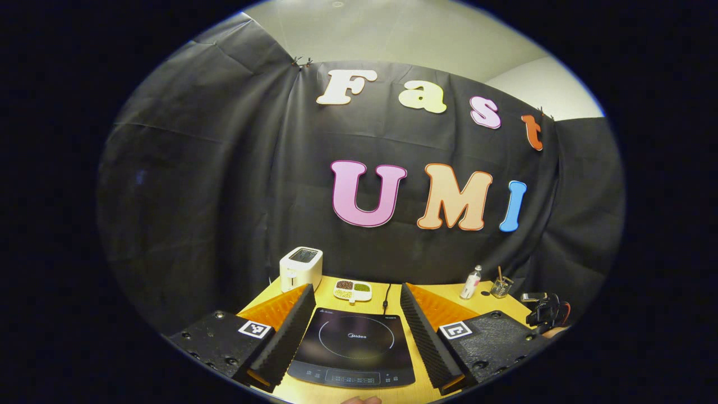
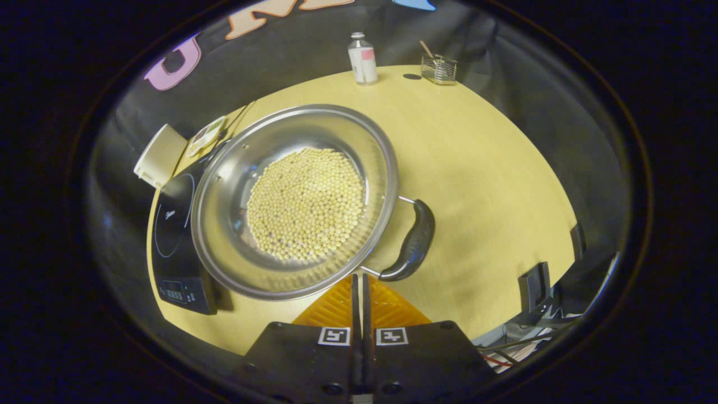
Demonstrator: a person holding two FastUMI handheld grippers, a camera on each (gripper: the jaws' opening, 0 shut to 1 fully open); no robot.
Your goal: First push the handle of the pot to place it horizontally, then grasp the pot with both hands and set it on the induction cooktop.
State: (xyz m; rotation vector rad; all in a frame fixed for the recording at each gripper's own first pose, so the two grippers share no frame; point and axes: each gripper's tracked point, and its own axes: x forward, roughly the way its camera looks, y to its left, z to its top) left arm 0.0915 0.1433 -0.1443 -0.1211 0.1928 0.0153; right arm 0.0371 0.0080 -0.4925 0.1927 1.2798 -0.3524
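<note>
In the right gripper view a steel pot (image 2: 336,134) holding pale beans (image 2: 305,205) stands on the wooden table (image 2: 482,168), just right of the black induction cooktop (image 2: 174,241). Its black handle (image 2: 412,241) lies along the rim on the side nearest me. My right gripper (image 2: 359,278) is shut, nothing showing between its fingers, and its tips reach the pot's rim just below the handle's lower rod. In the left gripper view my left gripper (image 1: 356,289) is held open above the cooktop (image 1: 353,342), whose top is bare between the two fingers.
At the table's back stand a white toaster (image 1: 301,268), a divided dish of beans (image 1: 352,290), a small bottle (image 1: 471,282) and a glass (image 1: 501,287). The cooktop's cord (image 1: 386,297) runs rearward. Dark equipment (image 2: 538,286) sits at the table's right edge.
</note>
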